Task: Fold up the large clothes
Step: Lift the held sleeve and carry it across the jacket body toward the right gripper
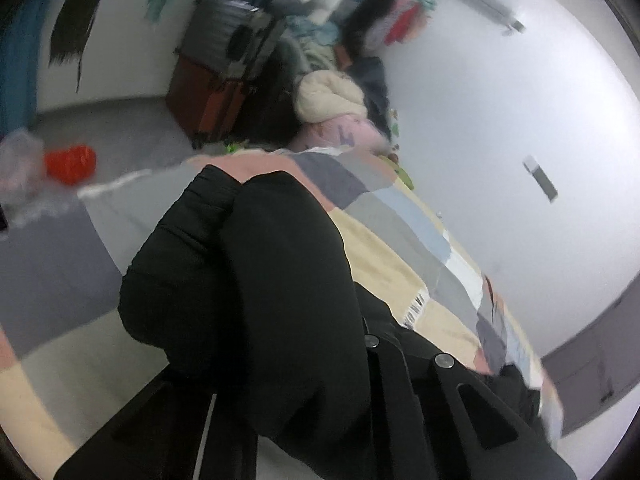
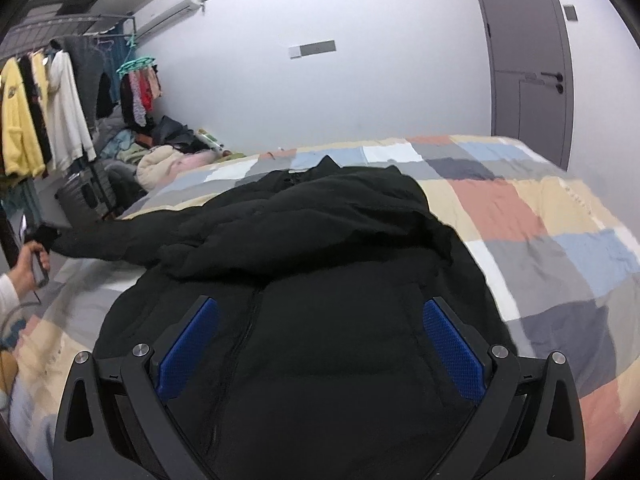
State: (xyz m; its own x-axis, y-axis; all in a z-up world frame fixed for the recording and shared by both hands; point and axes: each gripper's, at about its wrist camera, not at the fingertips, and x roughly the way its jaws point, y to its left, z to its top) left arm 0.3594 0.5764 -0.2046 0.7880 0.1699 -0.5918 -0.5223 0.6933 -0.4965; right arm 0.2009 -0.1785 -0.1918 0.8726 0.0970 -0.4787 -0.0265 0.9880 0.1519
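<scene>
A black puffer jacket (image 2: 320, 248) lies spread on the checked bedcover (image 2: 540, 216), zip side up. My right gripper (image 2: 320, 312) is open just above its lower body, blue pads (image 2: 452, 344) wide apart with nothing between them. My left gripper (image 2: 44, 236) shows at the far left of the right wrist view, shut on the end of the jacket's sleeve and pulling it out sideways. In the left wrist view the black sleeve (image 1: 256, 280) bulges between the fingers (image 1: 472, 408) and hides the tips.
A clothes rack (image 2: 44, 112) with hanging garments stands at the far left. A heap of clothes (image 2: 168, 156) lies at the bed's far end beside a dark suitcase (image 1: 228, 40). A grey door (image 2: 528, 60) is at the right. A red bag (image 1: 70, 162) lies on the floor.
</scene>
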